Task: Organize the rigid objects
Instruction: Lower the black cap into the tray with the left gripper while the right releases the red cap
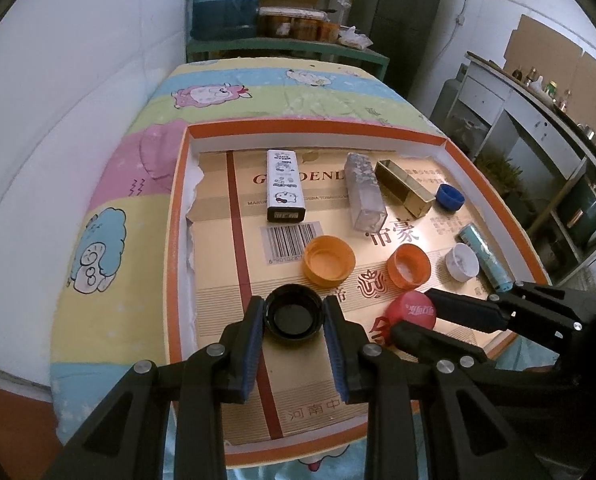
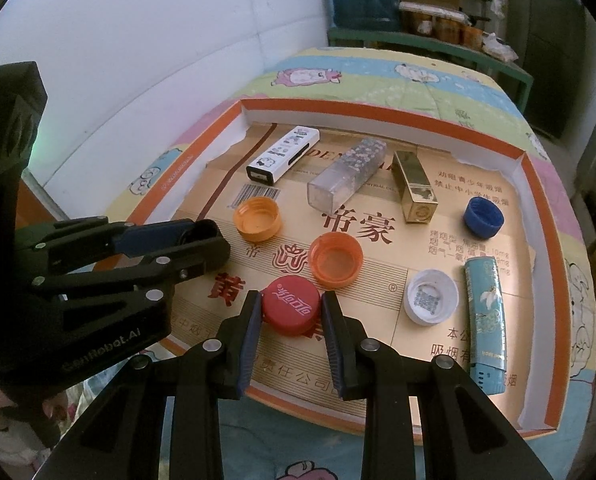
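black cap (image 1: pixel 294 317): round, hollow up | red cap (image 2: pixel 291 309): white script, top up

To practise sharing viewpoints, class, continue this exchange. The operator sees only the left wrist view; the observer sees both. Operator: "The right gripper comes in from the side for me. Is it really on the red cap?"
Observer: Yes. In the right wrist view the right gripper has one pad against each side of the red cap, which lies lettering up.
Operator: What is inside the white cap?
Observer: The white cap lies open side up, with a square printed code pattern on its inner face.
Operator: And the near end of the gold box?
Observer: The gold box has a round embossed emblem on that end.
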### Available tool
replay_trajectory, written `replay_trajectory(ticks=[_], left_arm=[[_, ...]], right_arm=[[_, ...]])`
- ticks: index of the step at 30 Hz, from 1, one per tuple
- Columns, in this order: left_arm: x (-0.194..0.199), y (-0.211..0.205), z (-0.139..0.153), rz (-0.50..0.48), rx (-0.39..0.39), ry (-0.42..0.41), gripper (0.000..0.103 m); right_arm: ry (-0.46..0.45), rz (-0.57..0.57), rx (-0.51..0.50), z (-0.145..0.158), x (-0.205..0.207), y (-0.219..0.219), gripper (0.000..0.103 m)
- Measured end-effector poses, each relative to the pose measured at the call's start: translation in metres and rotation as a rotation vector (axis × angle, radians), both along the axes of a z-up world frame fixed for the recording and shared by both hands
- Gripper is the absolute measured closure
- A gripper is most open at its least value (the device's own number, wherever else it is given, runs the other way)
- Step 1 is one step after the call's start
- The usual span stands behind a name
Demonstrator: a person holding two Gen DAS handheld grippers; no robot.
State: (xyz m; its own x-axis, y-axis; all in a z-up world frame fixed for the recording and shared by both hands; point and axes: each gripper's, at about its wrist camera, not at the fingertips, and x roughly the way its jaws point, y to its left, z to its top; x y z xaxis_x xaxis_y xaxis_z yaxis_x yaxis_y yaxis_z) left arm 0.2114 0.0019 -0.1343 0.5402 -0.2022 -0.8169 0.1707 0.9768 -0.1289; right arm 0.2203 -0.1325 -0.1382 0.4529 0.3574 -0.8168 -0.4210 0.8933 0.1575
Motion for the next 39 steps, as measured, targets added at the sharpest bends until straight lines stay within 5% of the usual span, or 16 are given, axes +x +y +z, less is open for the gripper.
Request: replay_trajectory(ticks=[7,34,35,37,39], left_arm=[[0.001,0.004,0.001,-0.005,-0.030,0.002,0.073],[-0.015,0.000,0.019,-0.005,-0.034,-0.050,0.071],[-0.017,0.000,0.021,-0.004,-0.037,-0.055,0.071],[-0.020,0.000,0.024,-0.003,-0.043,-0.064,0.059],[-0.023,0.000,0.028,-0.004,-0.047,-0.077,0.046]], right_arm=[[-0.001,0.000,0.000,0.000,0.000,-0.001,0.065],[-0.023,-0.067,0.022,0.010,-0.018,-0.019,0.064],[-0.026,-0.071,0.022,0.011,-0.019,-0.020,0.058],[-0.036,-0.081,0.023,0.014,-0.023,-0.022,0.045],[-0.052,-0.095,0.024,0.018,-0.026,-0.026,0.043]])
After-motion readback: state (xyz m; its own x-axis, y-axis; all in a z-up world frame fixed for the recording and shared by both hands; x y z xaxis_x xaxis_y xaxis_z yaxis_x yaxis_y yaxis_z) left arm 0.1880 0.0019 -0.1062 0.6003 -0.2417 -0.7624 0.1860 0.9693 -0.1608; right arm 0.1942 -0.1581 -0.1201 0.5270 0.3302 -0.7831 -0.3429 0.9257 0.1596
